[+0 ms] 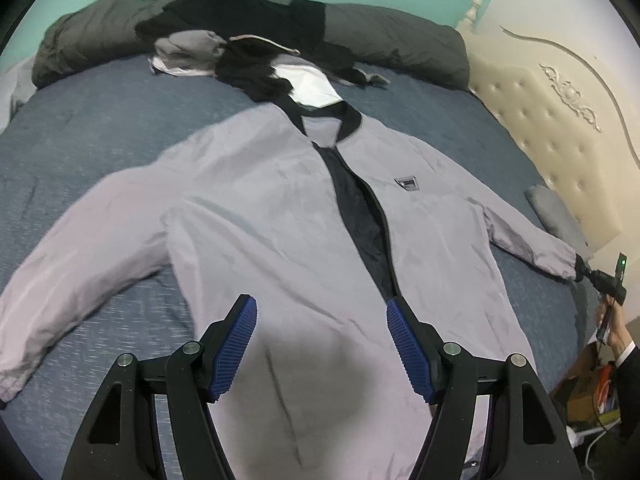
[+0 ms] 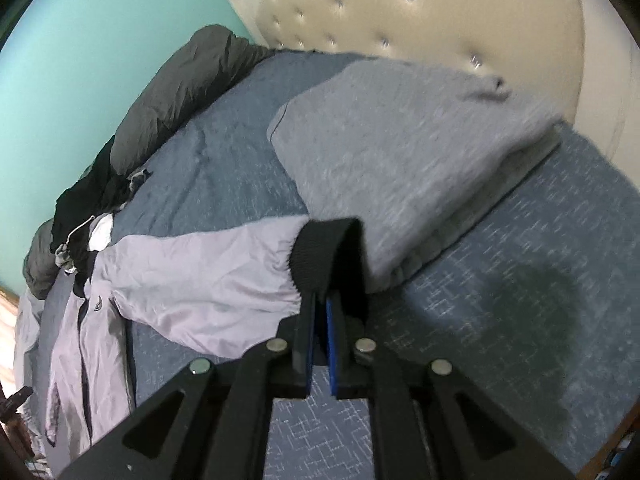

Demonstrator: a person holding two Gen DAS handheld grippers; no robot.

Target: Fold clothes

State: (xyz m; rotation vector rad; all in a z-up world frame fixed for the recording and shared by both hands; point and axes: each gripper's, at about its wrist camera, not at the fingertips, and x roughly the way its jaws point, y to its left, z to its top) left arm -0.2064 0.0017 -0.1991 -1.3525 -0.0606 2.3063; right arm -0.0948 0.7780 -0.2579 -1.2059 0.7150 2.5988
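bed: one, blue-grey sheet, fills both views; cream tufted headboard at the right edge of the left wrist view
jacket: one, pale lilac-grey, spread front-up across the middle of the left wrist view, zip open over a dark lining; long axis runs from the collar at upper centre down to the hem at the bottom edge
sleeves: two, both stretched outward; one reaches the lower left of the frame, the other the right edge
key relation: the held sleeve lies along its own length from the right tool back toward the jacket body at lower left of the right wrist view, so a fold, by my reading, carries the cuff inward across that axis; the right hand is the nearer one for it
clothes pile: one heap of dark and grey garments at upper centre, number of pieces not clear
pillow: one, grey, just beside the held cuff
left tool: jaws wide apart, gripping nothing, over the lower jacket front near the hem
right tool: jaws closed on the black cuff of the sleeve
cuffs: one clearly shown, black, ribbed
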